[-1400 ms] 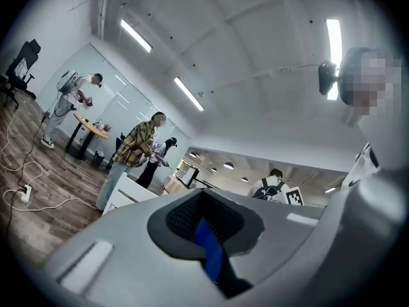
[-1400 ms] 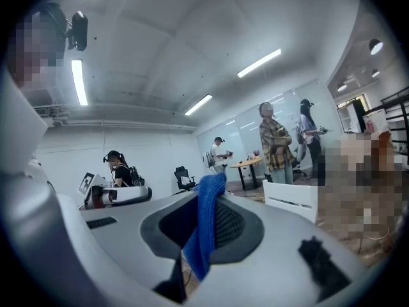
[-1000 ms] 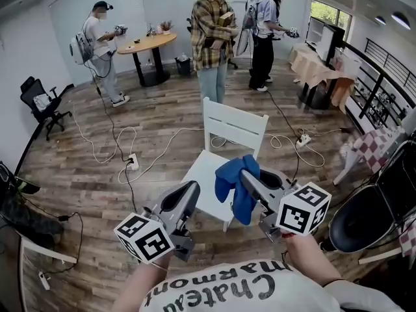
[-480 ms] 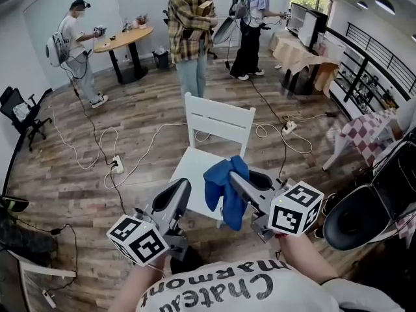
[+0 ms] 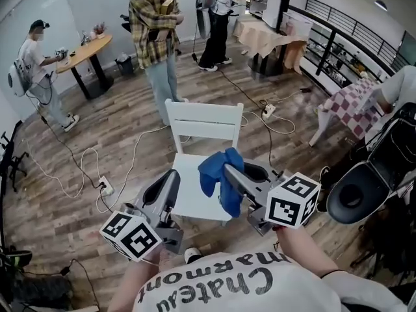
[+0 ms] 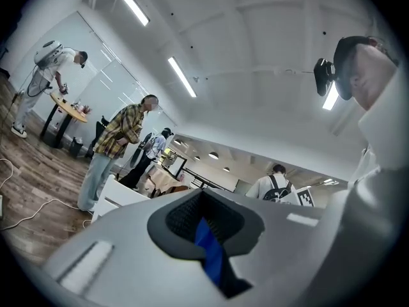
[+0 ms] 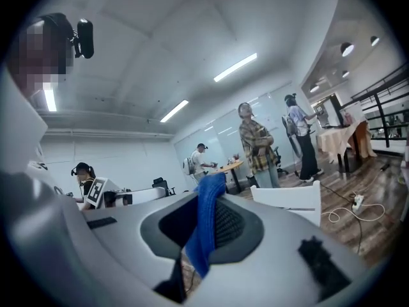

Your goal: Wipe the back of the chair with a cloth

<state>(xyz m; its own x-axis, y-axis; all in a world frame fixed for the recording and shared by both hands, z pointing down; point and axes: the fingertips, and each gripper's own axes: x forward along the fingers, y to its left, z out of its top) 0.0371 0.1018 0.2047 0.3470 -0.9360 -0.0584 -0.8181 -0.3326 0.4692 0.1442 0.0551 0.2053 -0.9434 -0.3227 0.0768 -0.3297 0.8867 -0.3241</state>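
Over the last second the wearer has walked in on the chair (image 5: 195, 197). It's slid closer and more central, dead at 12 o'clock now. The right gripper (image 5: 229, 170) is clamped on the blue cloth (image 5: 209, 171), which hangs over the seat's front corner. It hasn't reached the back (image 5: 205, 123) yet, so I'd say no wiping so far, just the approach. The left gripper (image 5: 170, 179), at 7 o'clock, has its jaws pressed together. A blue sliver shows in its slit, probably just the cloth beyond, hard to say. The floor (image 5: 117, 119) is wood planks with white cables (image 5: 133, 156) snaking about. There's a round table (image 5: 81, 47) at 10 and a plaid-shirted person (image 5: 155, 18) at 11.
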